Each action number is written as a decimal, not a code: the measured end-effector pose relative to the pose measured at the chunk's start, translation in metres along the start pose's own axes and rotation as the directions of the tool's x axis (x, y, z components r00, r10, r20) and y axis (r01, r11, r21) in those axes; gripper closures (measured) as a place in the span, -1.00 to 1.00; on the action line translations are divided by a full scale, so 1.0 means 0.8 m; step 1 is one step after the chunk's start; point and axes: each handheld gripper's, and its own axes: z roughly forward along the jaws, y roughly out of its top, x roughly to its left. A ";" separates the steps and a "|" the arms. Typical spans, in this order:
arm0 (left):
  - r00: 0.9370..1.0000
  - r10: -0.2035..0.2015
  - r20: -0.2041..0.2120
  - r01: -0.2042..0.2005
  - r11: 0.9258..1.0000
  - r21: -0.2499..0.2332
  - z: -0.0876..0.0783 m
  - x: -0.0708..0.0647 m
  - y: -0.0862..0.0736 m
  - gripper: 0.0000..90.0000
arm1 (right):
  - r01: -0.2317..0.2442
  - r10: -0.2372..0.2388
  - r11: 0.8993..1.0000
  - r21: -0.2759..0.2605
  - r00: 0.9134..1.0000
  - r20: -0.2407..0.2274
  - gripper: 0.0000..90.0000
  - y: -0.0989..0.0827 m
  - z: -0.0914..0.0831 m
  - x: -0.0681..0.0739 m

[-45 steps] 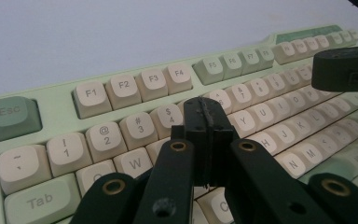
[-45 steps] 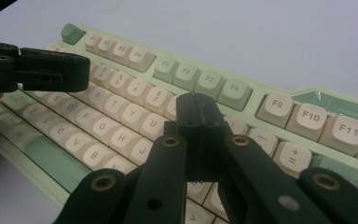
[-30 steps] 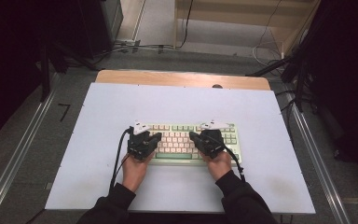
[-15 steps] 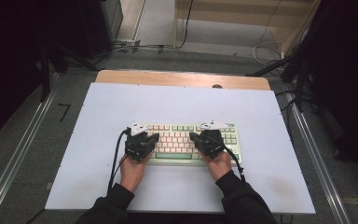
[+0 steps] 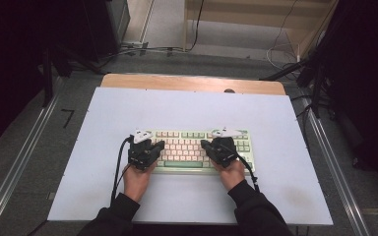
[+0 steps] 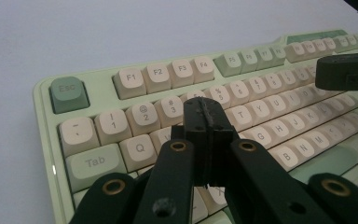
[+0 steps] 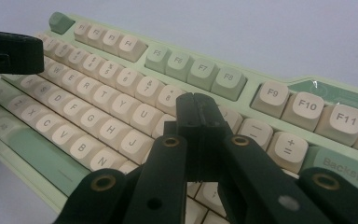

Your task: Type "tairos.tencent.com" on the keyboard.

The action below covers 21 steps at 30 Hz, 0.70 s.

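A green and cream keyboard (image 5: 197,150) lies flat on the white table (image 5: 192,108), a little below the middle of the high view, and the person's two hands hold a gripper over each end of it. The left gripper (image 5: 158,145) sits at the lower left of the keyboard, its jaws pressed together with nothing between them; in the left gripper view the closed tip (image 6: 204,119) points down over the number row, near the 3 and 4 keys, though I cannot tell whether it touches a key. The right gripper (image 5: 205,144) hangs over the right half, jaws likewise closed and empty; in the right gripper view its tip (image 7: 196,112) stands above the upper letter rows, just right of the U key. The work looks like pressing keys with the closed tips, as if typing. Both tools are in position over the keys, so the approach seems done, and the pressing itself is under way or about to be. Nothing on the keyboard shows which keys have been struck, so I cannot judge how much remains.
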 end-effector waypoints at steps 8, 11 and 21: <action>1.000 -0.004 -0.002 0.004 1.000 -0.002 0.000 0.001 -0.001 1.00 | 0.001 -0.001 1.000 0.002 1.000 0.002 0.95 0.000 0.000 -0.001; 1.000 -0.003 -0.002 0.003 1.000 -0.001 -0.001 0.001 -0.001 1.00 | 0.004 -0.004 1.000 0.007 1.000 0.003 0.95 -0.001 0.002 0.000; 1.000 0.001 -0.002 -0.001 1.000 0.000 -0.002 0.001 -0.001 1.00 | 0.005 -0.006 0.999 0.053 1.000 0.011 0.95 -0.004 0.011 -0.003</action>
